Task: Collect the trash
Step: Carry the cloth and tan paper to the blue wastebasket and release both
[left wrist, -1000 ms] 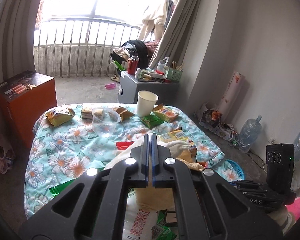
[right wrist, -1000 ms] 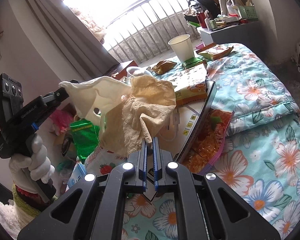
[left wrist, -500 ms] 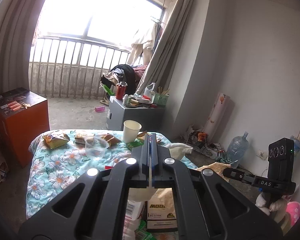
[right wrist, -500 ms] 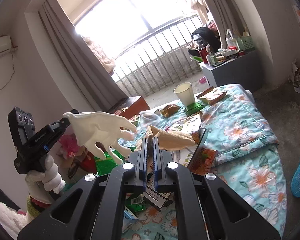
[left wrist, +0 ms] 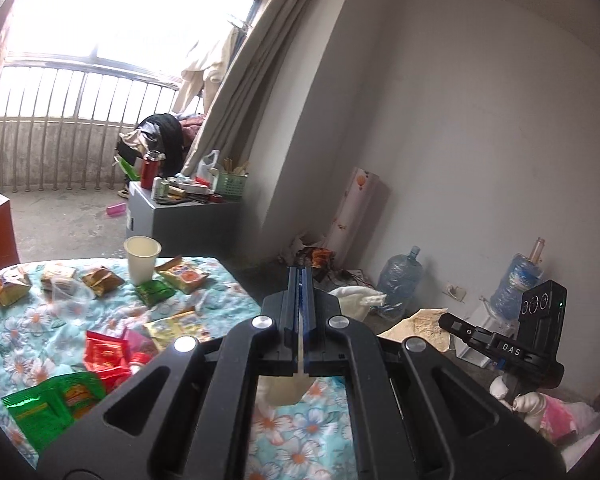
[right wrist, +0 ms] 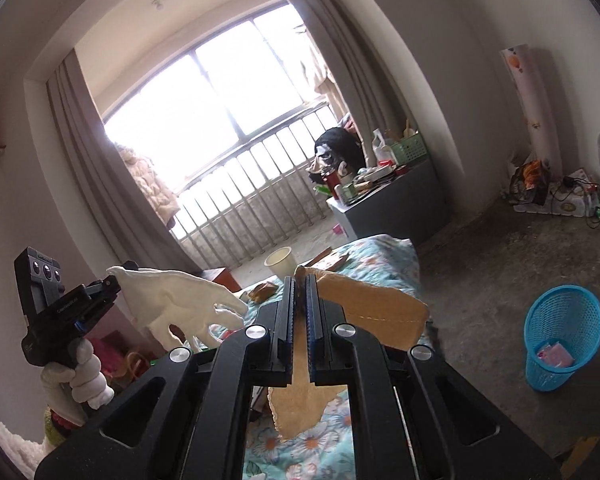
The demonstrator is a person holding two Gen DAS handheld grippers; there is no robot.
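Observation:
In the left wrist view my left gripper (left wrist: 300, 274) is shut on a white glove (left wrist: 356, 300), which hangs out past the fingers and below them. In the right wrist view my right gripper (right wrist: 299, 280) is shut on a torn tan paper sheet (right wrist: 376, 310) that droops under the jaws. Each view shows the other hand: the right gripper (left wrist: 446, 320) holds the paper (left wrist: 420, 326) out at the right, and the left gripper (right wrist: 114, 284) holds the glove (right wrist: 176, 308) at the left. Snack wrappers (left wrist: 52, 400) and a paper cup (left wrist: 142, 260) lie on the floral quilt (left wrist: 220, 300).
A blue mesh basket (right wrist: 562, 336) with pink scraps inside stands on the concrete floor at the right. Water bottles (left wrist: 400, 280) and cables sit by the wall. A grey cabinet (left wrist: 180, 216) with clutter stands beyond the bed. A clear plastic cup (left wrist: 72, 296) rests on the quilt.
Both grippers have lifted off the bed and swung to the right, carrying the glove and the paper. The blue basket has come into the right wrist view.

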